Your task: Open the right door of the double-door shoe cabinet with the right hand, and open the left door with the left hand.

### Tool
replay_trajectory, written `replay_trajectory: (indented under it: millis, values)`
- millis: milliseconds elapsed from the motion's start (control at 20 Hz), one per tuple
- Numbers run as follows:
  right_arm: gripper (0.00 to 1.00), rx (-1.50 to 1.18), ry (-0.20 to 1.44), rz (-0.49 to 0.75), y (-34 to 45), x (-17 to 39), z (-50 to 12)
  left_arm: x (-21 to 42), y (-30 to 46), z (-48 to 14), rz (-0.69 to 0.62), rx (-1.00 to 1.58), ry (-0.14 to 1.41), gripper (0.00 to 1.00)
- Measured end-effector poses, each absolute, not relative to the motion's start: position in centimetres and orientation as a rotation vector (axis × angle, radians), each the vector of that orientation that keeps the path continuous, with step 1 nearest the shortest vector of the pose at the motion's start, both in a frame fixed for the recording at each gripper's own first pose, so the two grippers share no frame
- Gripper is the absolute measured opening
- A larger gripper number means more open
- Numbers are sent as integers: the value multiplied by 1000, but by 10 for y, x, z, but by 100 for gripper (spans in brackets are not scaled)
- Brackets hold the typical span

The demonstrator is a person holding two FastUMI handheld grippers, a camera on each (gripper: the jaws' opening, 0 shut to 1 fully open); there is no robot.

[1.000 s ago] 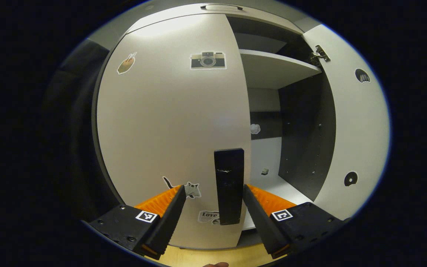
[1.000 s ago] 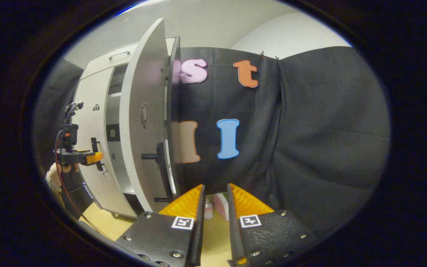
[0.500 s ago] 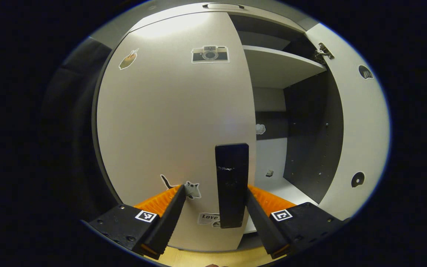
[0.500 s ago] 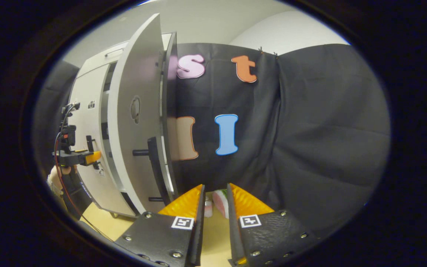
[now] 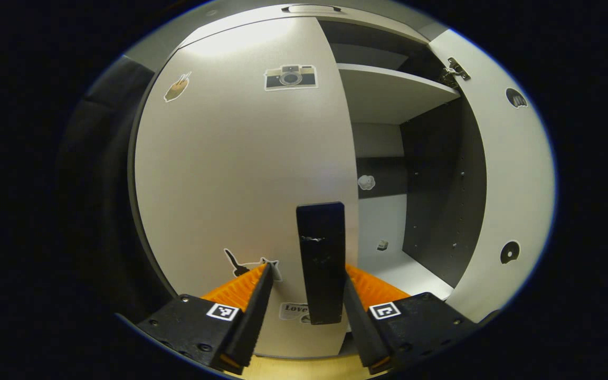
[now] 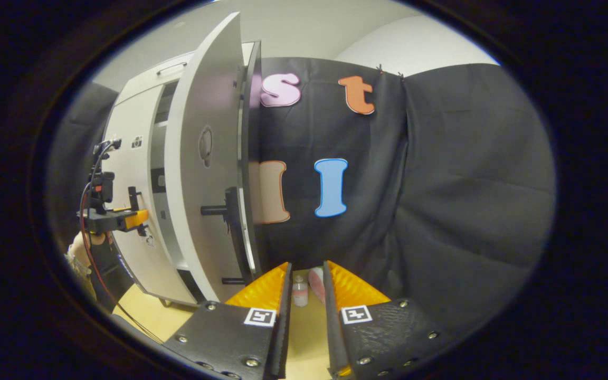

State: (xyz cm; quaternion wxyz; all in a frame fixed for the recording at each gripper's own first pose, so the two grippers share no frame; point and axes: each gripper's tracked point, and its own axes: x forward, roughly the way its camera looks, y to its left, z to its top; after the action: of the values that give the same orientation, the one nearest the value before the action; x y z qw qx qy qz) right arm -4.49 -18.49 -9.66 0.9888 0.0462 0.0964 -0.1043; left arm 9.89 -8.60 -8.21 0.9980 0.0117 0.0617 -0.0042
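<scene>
Shoe cabinet fills the left gripper view head-on, and its two doors stand in different states: the right door is swung wide on its hinge, while the left door still lies flat against the carcass. The left tongs straddle the dark vertical handle near that door's free edge, jaws apart with the bar between them; the inner finger on the handle's right looks very close to it, the other stands off with a gap, so I judge nothing is clamped yet. That placement makes sense for a pull: closing on the bar there gives the longest lever from the hinge side. In the right gripper view the right tongs hover well clear of the cabinet, fingers nearly together with a narrow slit and nothing held, facing the booth's cloth wall; its door's handle juts from the opened panel, so that half of the task looks done. The left tongs and the hand holding them also show there, at the closed door. Inside the open compartment, an upper shelf and the lower floor appear bare apart from a small pale object and a cloud-shaped sticker on the back panel. Other stickers dot the doors.
</scene>
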Motion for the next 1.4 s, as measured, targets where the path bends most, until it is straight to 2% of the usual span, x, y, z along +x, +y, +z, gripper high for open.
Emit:
replay_trajectory:
  millis: [50,150,750,1400]
  values:
    - [31,91,196,-213,-185,-48,-97,98,-94,-84,-37,11,130,59]
    - [31,91,197,-222,-186,-58,-97,100,-93,-85,-37,26,128,35]
    - [31,131,181,-242,-199,-84,-94,86,-93,-86,-101,-2,155,28]
    - [31,147,179,-192,-182,-89,-93,46,-83,-85,-128,-14,166,28]
